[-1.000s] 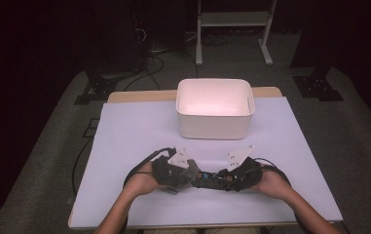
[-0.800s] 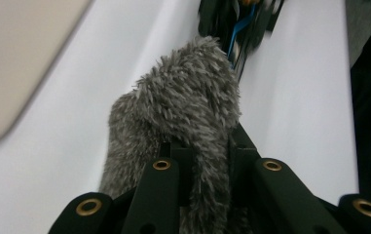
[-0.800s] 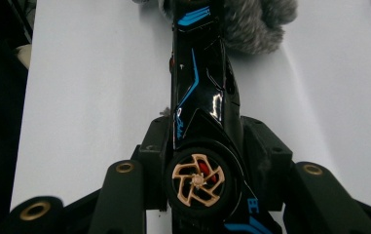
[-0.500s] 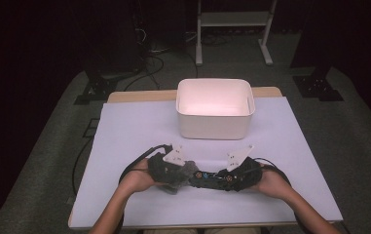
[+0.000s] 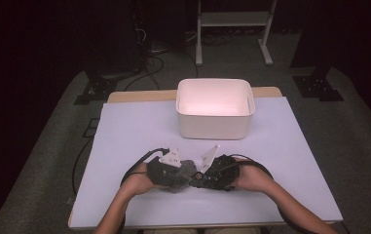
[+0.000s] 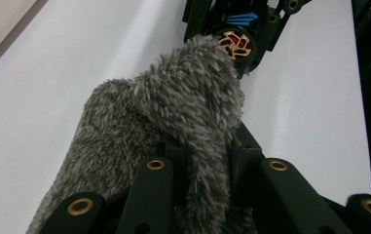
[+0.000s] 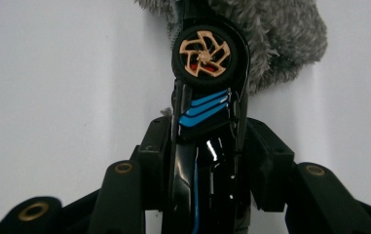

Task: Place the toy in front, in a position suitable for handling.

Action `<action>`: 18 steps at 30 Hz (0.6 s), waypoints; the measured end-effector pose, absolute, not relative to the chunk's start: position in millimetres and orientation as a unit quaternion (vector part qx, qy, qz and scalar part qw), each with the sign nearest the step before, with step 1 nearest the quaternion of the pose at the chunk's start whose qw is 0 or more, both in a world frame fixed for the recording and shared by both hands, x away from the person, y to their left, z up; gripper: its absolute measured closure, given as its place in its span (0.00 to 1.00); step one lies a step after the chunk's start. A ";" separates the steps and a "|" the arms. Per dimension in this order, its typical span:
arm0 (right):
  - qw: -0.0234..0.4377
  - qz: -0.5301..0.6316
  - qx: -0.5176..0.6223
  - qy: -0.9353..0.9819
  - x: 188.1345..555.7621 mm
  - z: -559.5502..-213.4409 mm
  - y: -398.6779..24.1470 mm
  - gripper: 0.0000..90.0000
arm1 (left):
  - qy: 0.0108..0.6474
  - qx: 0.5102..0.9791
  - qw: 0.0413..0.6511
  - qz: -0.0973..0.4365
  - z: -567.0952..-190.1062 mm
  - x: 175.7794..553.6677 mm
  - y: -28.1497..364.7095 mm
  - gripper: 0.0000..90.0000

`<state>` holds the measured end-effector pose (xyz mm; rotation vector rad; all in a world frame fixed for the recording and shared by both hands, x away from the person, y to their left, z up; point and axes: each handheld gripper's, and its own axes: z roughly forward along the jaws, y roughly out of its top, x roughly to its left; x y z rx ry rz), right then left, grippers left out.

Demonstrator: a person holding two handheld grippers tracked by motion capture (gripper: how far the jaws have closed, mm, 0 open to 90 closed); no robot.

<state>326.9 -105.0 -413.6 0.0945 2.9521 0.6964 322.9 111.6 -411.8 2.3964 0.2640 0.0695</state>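
My left gripper (image 5: 173,171) (image 6: 207,163) is shut on a grey fuzzy cloth (image 5: 184,171) (image 6: 144,122), which bunches up between its black jaws. In my right gripper (image 5: 206,176) (image 7: 211,146) sits a black toy car (image 5: 200,178) (image 7: 207,146) with blue stripes and a gold-spoked wheel (image 7: 204,54), clamped by its sides. The two grippers face each other near the table's front edge. The car's nose (image 6: 235,44) pushes into the cloth (image 7: 280,34), whose pile wraps around the front wheel. The rest of the car is hidden behind the jaws.
A white rectangular bin (image 5: 215,126) stands open at the back middle of the pale table cover (image 5: 129,131). Cables loop from both grippers beside the hands (image 5: 134,183). Beyond the table, on the dark floor, are stand legs and cords.
The right hand has slid left with the car, closing the gap between the grippers. The car's front now meets the fuzzy cloth. The left hand has barely shifted.
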 end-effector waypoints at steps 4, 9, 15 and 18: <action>0.046 0.261 0.027 0.964 331.2 -413.9 -106.0 0.62 | 0.105 0.926 0.360 0.034 -403.6 322.9 119.3 0.84; 0.026 0.361 0.044 0.931 339.8 -410.3 -101.2 0.62 | 0.101 0.927 0.357 0.060 -363.7 322.1 136.9 0.84; 0.023 0.414 0.044 0.909 341.5 -407.9 -106.9 0.62 | 0.079 0.932 0.347 0.066 -340.7 321.9 126.7 0.84; 0.023 0.430 0.051 0.901 340.2 -407.9 -116.2 0.62 | 0.067 0.931 0.353 0.062 -335.4 323.0 117.6 0.84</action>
